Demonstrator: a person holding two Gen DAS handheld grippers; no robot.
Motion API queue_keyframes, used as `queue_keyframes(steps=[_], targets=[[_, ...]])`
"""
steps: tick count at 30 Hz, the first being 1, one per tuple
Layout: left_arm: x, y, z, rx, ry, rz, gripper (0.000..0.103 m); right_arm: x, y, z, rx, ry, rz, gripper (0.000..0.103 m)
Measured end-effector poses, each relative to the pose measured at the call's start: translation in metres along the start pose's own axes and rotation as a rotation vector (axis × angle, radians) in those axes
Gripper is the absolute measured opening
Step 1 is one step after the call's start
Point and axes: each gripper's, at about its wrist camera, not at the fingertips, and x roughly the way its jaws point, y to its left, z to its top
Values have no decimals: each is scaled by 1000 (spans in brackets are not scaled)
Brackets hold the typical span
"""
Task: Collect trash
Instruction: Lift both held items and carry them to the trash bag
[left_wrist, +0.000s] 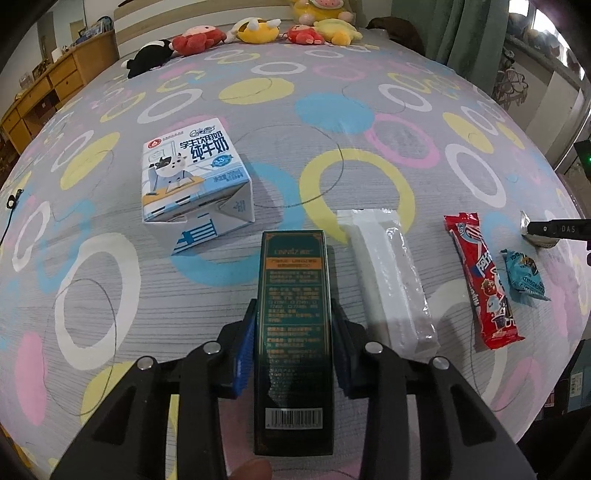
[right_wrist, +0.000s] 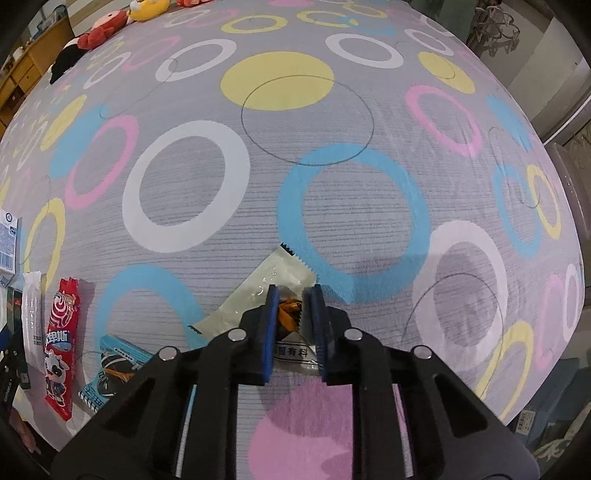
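Observation:
A dark green box (left_wrist: 293, 295) lies lengthwise on the patterned bedspread (left_wrist: 332, 110), and my left gripper (left_wrist: 294, 306) is shut on its long sides with the blue pads. Beside it lie a milk carton (left_wrist: 192, 177), a white wrapper (left_wrist: 388, 273), a red snack wrapper (left_wrist: 484, 280) and a small blue wrapper (left_wrist: 526, 277). In the right wrist view my right gripper (right_wrist: 294, 291) is shut on a pale wrapper (right_wrist: 258, 295) with an orange crumpled part, pinched between the pads. The red wrapper (right_wrist: 59, 347) and blue wrapper (right_wrist: 110, 365) lie to its left.
Several plush toys (left_wrist: 258, 29) line the far end of the bed. A wooden chest of drawers (left_wrist: 48, 85) stands at the left, a green curtain (left_wrist: 469, 33) at the back right. The bed's edge curves along the right side (right_wrist: 576, 258).

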Motion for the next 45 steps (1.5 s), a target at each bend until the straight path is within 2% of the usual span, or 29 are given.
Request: queue_keyframes(steps=[4,24,27,36,45], targets=[[-2,1,0,-2,-5,-2,35,-7,-1,-6,0,-22,9,10],[-37,-1,0,1,-42,-15,35,-55,7,-23,-38,-104,50,6],[-47,-2,-2,5,-52,-14,35,-62,13,-19,-50,-120,58,6],[-94,-12,-9,22,-97,-21,35,-103,22,-34,-83,-167,91,5],[-147,-31,-32,57,-145,-51,35,-158,40,-80,-143,-218,129,5]])
